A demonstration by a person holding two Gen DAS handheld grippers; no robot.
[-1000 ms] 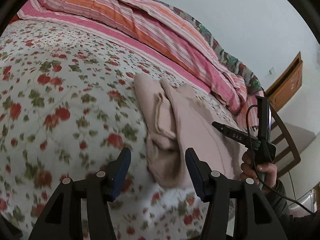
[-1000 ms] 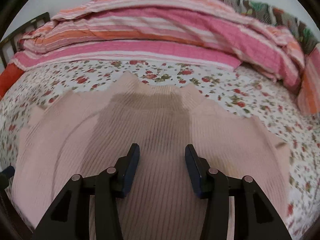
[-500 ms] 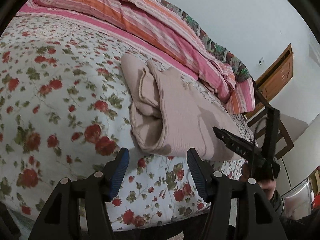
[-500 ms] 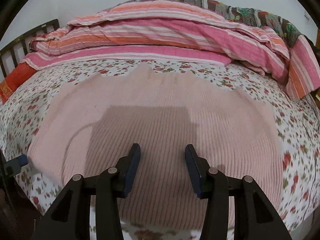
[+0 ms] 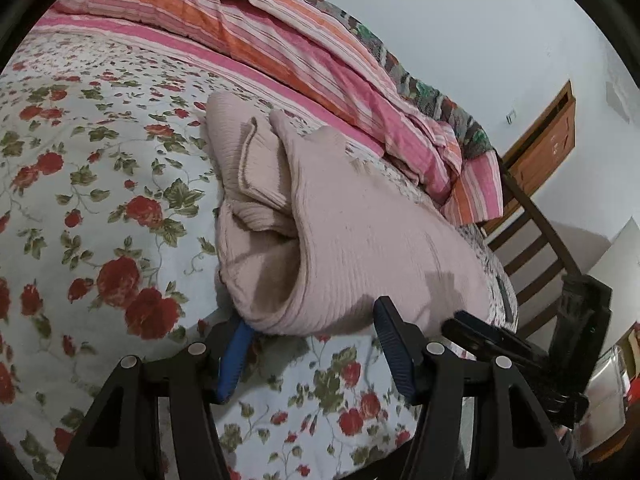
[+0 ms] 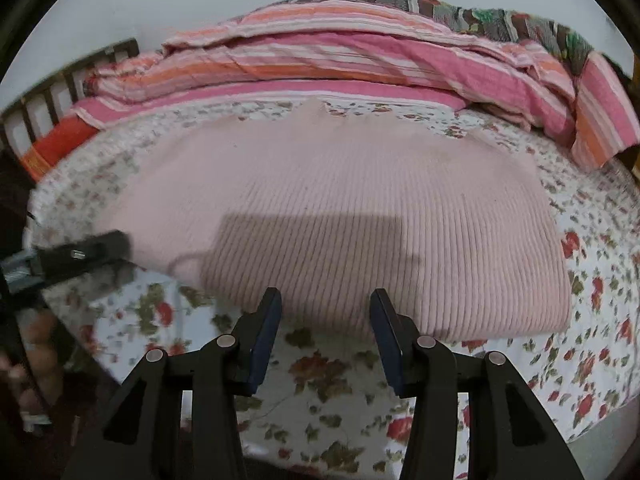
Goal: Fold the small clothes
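Observation:
A pale pink ribbed knit garment (image 5: 360,240) lies folded on the flowered bed sheet (image 5: 100,200), with its rolled layers showing at its left end. My left gripper (image 5: 312,320) is open at the garment's near left corner. Its left fingertip (image 5: 240,332) is tucked just under the cloth edge, and nothing is pinched. In the right wrist view the garment (image 6: 360,208) is a broad flat rectangle. My right gripper (image 6: 326,304) is open, its tips at the garment's near edge. Each gripper shows in the other's view: the right gripper (image 5: 500,344) and the left gripper (image 6: 80,256).
A pink and orange striped quilt (image 5: 300,52) is heaped along the far side of the bed (image 6: 320,380). A dark wooden chair (image 5: 536,240) and a brown door (image 5: 548,140) stand to the right. Dark bed rails (image 6: 40,112) are at the far left. The bed's near edge is just below both grippers.
Both grippers have drawn back toward the bed's near edge. The right one left the top of the garment for its near edge; the left one came in to the near left corner. Jaw widths look unchanged.

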